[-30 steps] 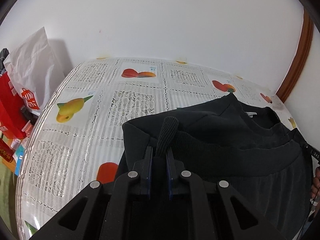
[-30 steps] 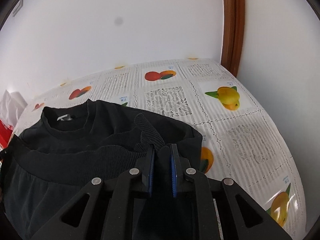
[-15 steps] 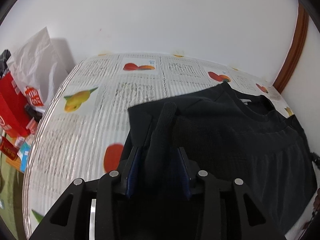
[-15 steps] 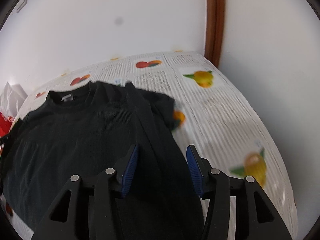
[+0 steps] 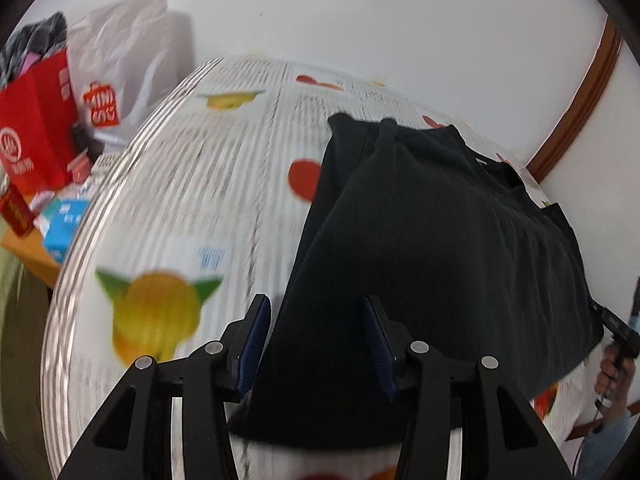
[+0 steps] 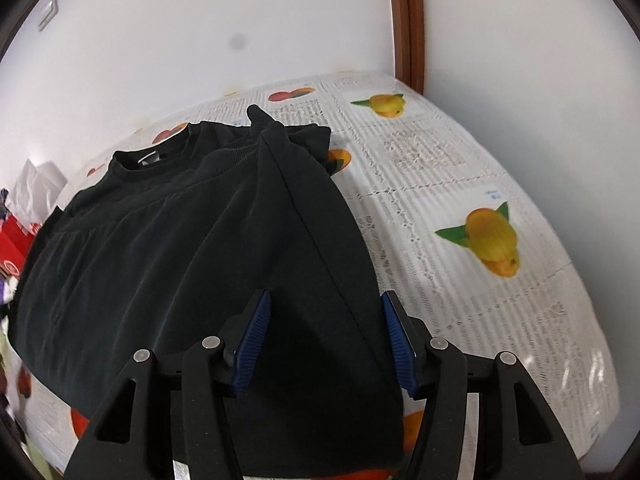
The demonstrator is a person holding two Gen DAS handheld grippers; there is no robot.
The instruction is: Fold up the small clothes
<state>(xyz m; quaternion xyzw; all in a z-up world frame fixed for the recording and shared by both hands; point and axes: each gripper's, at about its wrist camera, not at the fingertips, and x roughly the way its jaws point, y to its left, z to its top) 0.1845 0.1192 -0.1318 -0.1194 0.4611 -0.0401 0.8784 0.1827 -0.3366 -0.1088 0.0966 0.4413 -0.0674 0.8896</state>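
A black T-shirt (image 5: pixel 432 240) lies on the fruit-print tablecloth (image 5: pixel 192 184), its bottom part folded up towards the collar. It also shows in the right wrist view (image 6: pixel 192 248), collar (image 6: pixel 148 158) at the far left. My left gripper (image 5: pixel 316 340) is open and empty above the shirt's near left edge. My right gripper (image 6: pixel 326 336) is open and empty above the shirt's near right edge. Ribbed hem corners stick up at the far end of the fold in both views.
A red paper bag (image 5: pixel 36 132) and a white plastic bag (image 5: pixel 120 52) stand left of the table, with small boxes (image 5: pixel 64 224) below them. White walls close the back; a brown door frame (image 6: pixel 408 20) stands at the right corner. The tablecloth (image 6: pixel 460 184) lies bare to the shirt's right.
Both grippers were shut on the shirt's ribbed hem corners a second ago. They have opened, let the hem go on the shirt, and drawn back towards the near edge.
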